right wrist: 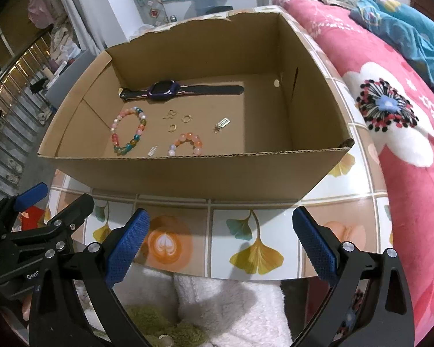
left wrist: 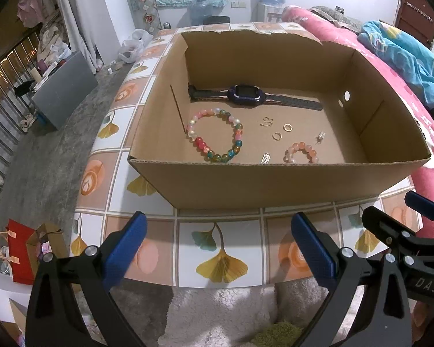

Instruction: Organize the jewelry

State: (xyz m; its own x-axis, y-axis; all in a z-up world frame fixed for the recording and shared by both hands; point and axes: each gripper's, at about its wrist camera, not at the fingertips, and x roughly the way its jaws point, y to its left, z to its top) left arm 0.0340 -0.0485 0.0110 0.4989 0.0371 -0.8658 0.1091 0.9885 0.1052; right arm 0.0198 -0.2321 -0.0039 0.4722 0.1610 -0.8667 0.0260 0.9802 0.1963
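An open cardboard box (left wrist: 275,182) (right wrist: 188,170) stands on the tiled table. On its floor lie a dark smartwatch (left wrist: 247,95) (right wrist: 165,89), a multicoloured bead bracelet (left wrist: 215,134) (right wrist: 128,133), a smaller pink bead bracelet (left wrist: 301,151) (right wrist: 186,143), two gold rings (left wrist: 282,131) (right wrist: 178,123), a gold butterfly charm (left wrist: 266,121) (right wrist: 169,114) and small silver charms (left wrist: 265,157) (right wrist: 223,123). My left gripper (left wrist: 220,248) is open in front of the box's near wall, holding nothing. My right gripper (right wrist: 221,244) is open too, beside the left one, and is empty.
The table top (left wrist: 220,248) (right wrist: 257,243) has a ginkgo-leaf and coffee tile pattern. A pink floral blanket (right wrist: 390,115) on a bed borders the right. White fluffy fabric (right wrist: 231,303) lies below the table edge. Gift bags (left wrist: 23,251) stand on the floor at left.
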